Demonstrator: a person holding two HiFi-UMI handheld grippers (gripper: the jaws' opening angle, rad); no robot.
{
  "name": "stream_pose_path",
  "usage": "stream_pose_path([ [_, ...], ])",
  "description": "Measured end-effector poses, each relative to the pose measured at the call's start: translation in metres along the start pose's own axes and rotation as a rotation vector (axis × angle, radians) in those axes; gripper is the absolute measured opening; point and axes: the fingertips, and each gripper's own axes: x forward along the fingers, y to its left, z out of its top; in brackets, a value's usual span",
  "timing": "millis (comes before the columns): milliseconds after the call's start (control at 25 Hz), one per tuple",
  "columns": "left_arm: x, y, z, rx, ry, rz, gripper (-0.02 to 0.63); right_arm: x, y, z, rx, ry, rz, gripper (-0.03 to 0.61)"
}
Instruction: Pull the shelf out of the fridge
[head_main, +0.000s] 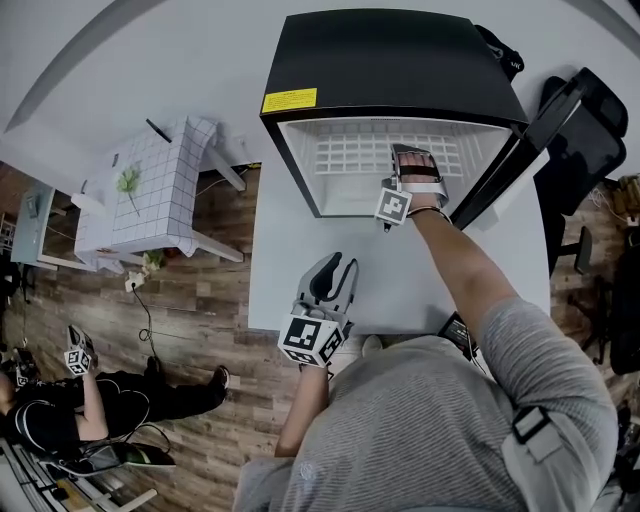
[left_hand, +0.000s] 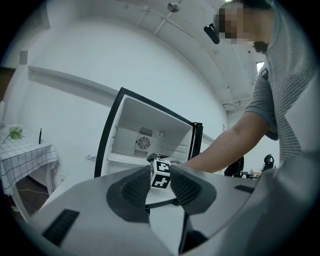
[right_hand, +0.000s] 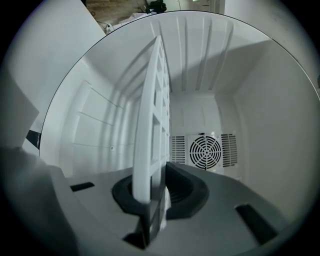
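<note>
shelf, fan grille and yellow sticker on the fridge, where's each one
shelf (right_hand: 147, 130), right gripper view, on its front rim
fan grille (right_hand: 205, 152), right gripper view, centre of the round grille
yellow sticker (head_main: 289, 100), head view, middle of the label

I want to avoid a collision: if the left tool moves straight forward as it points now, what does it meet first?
Probably the right tool, whose marker cube sits in line between the left tool's open jaws; the fridge lies behind it. Depth is uncertain.
</note>
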Motion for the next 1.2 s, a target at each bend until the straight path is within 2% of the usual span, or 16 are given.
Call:
stream_pose_path([
  [1200, -0.018, -0.008, 0.001, -0.004, -0.016, 0.019, 0.114, -0.016, 0.002, 0.003, 0.031, 0.009, -0.003, 0.034],
])
